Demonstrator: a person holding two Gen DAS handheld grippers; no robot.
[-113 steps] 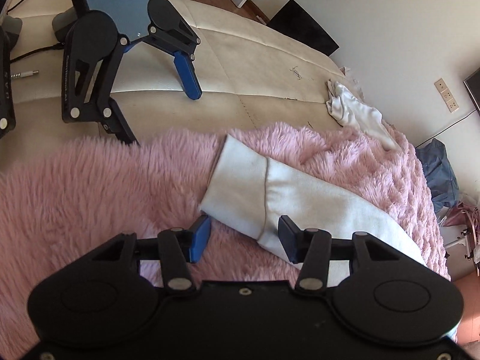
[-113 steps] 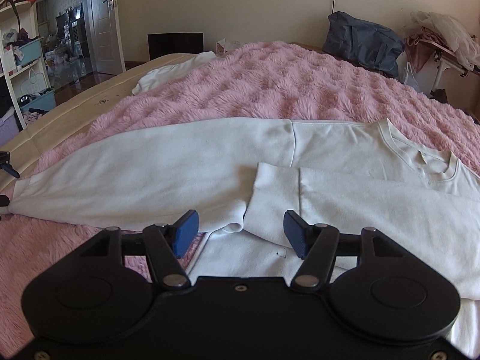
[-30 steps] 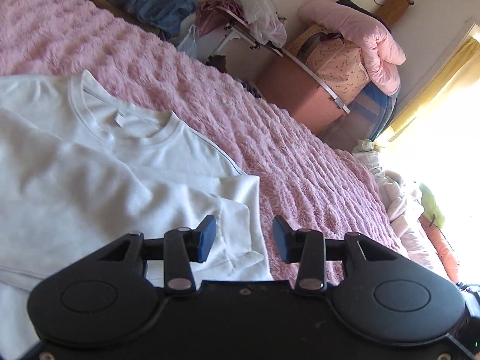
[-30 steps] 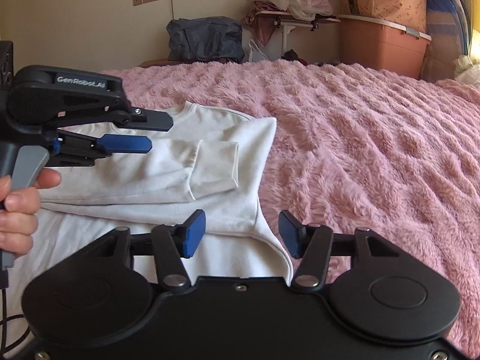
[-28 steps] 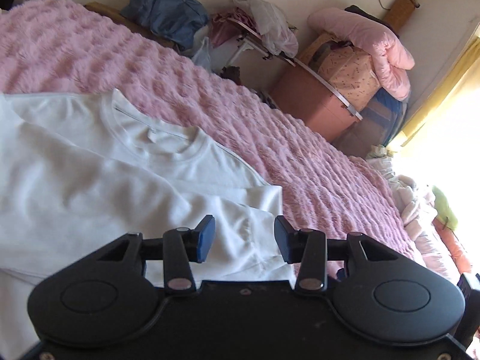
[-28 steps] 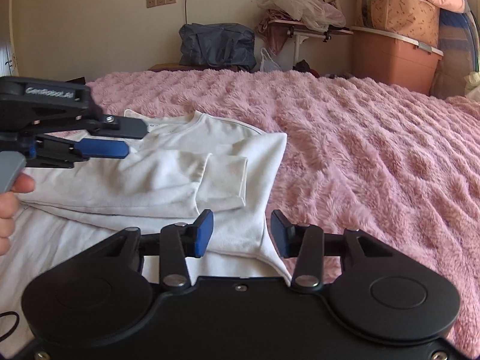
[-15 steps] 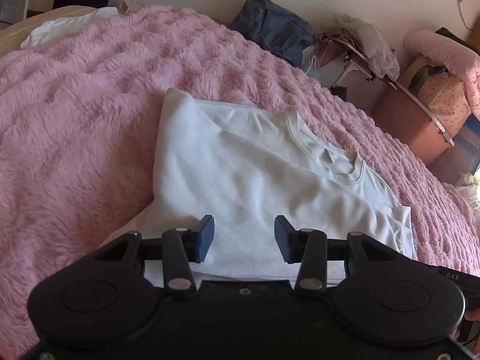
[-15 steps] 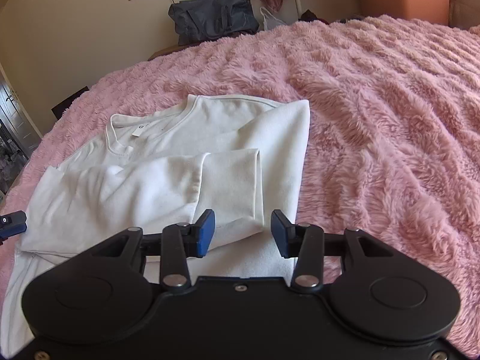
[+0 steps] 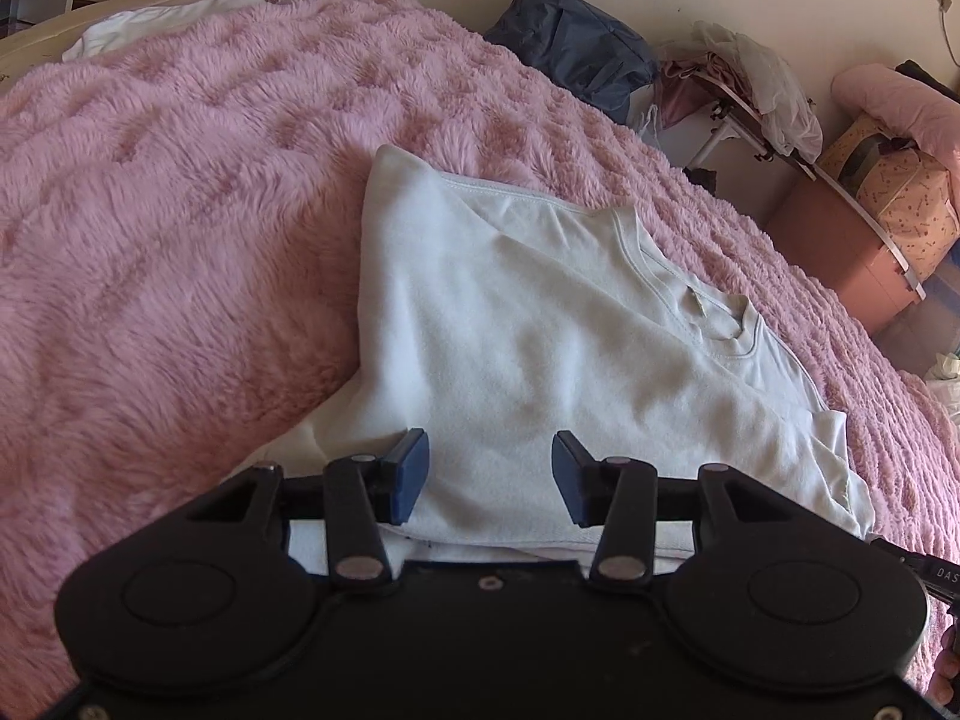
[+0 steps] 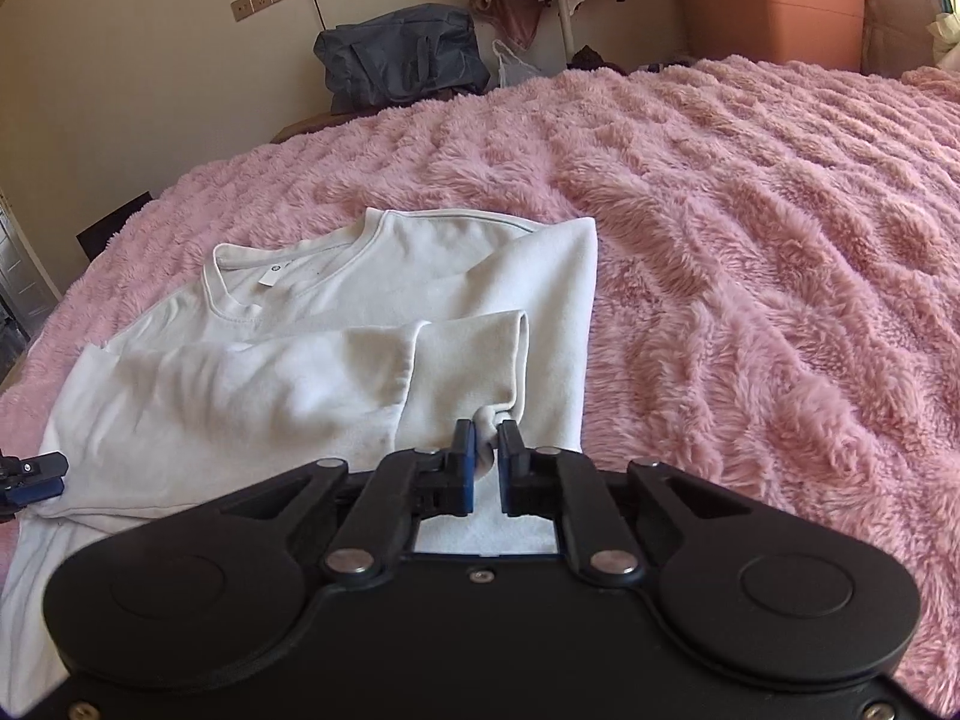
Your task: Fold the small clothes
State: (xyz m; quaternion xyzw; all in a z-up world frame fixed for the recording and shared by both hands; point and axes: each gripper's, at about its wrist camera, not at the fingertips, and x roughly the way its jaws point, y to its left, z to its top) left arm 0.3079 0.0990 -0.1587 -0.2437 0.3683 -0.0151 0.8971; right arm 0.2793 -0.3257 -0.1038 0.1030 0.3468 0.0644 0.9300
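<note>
Left wrist view: left claw (image 9: 489, 475) spread wide, blue fingertips (image 9: 410, 473) low over the folded white long-sleeved sweatshirt (image 9: 540, 354), gripping nothing; touching the cloth or only hovering, hard to tell. Sweatshirt flat on the fluffy pink blanket (image 9: 168, 228) of the bed, round collar turned to the far right. Dark blue bag (image 9: 570, 48) at the wall behind.

Right wrist view: right claw (image 10: 486, 468) pressed nearly together, pinching a corner of the sleeve cuff (image 10: 474, 360) of the sweatshirt (image 10: 300, 360). Sleeve folded across the body. Blanket (image 10: 750, 240) around on all sides. Blue tip of the left claw (image 10: 33, 477) at the left edge of the garment.
</note>
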